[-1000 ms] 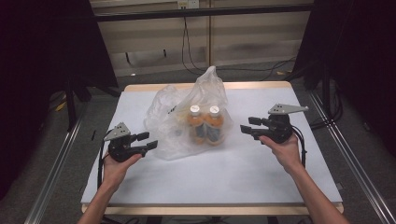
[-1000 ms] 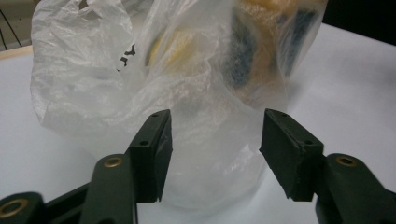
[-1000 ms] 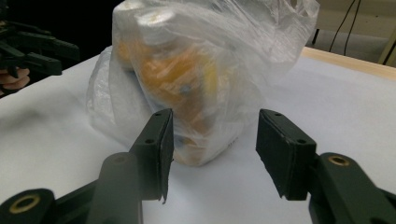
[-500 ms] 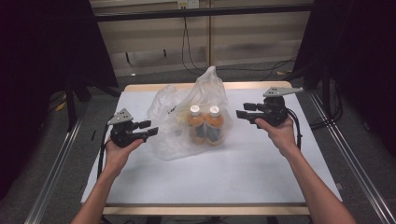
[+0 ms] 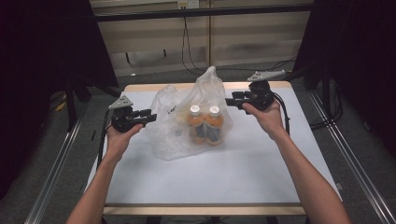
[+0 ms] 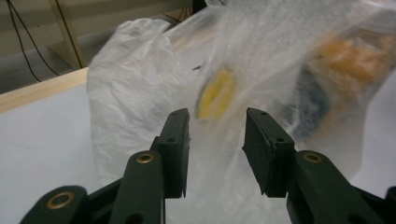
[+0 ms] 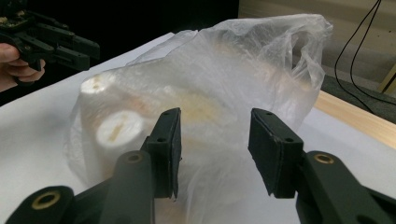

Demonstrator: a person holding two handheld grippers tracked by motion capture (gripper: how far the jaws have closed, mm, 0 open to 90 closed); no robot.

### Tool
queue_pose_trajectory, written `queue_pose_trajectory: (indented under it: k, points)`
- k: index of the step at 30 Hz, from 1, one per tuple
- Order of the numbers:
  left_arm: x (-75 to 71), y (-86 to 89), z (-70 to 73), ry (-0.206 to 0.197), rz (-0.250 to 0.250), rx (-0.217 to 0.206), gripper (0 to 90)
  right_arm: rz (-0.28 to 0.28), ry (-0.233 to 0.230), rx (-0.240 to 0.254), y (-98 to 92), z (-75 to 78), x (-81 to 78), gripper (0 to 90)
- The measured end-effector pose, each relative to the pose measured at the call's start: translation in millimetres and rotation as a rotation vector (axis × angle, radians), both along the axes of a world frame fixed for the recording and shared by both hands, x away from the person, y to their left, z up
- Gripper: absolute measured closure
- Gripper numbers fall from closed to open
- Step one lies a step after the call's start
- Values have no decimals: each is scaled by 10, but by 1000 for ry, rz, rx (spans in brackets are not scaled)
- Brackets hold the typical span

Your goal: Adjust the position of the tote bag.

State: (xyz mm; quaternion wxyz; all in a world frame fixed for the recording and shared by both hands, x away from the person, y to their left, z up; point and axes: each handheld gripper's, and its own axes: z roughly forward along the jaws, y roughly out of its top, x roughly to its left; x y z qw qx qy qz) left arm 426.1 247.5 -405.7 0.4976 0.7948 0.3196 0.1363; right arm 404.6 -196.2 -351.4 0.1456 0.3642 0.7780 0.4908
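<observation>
Crinkled clear plastic bag (image 5: 187,121) mid white tabletop (image 5: 224,177), two white-capped orange drink bottles (image 5: 205,123) upright inside, labels unreadable, left gripper (image 5: 150,116) and right gripper (image 5: 229,101) flanking, jaws open, empty.

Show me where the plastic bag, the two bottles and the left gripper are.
plastic bag (image 5: 209,79): high view, its gathered top peak.
bottles (image 5: 214,111): high view, the right one's white cap.
left gripper (image 5: 152,115): high view, its jaw tips beside the bag.

White-topped table (image 5: 243,172) with wooden edge. Black cables (image 5: 187,44) hang behind it. Aluminium rails (image 5: 53,172) run along both sides of the floor.
</observation>
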Motion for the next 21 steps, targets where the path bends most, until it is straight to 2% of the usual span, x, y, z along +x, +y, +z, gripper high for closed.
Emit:
queue_pose_trajectory:
  k: [6,9,13,15,16,18,21]
  points:
    - [191,16,-37,15,42,-22,575,12,9,-32,153,60,245,527]
    - [261,5,-116,45,49,-21,541,21,14,-38,225,85,343,494]
    - [334,-30,-198,61,37,-22,497,27,30,-30,325,86,478,451]
    - [365,-55,-221,61,48,-4,462,25,34,-25,375,86,543,439]
    - [384,-62,-235,67,36,-13,451,24,36,-27,404,90,573,432]
    - [417,-83,-262,72,52,-7,425,25,37,-31,478,102,638,394]
    - [460,-108,-302,84,69,-22,375,24,35,-27,591,128,713,355]
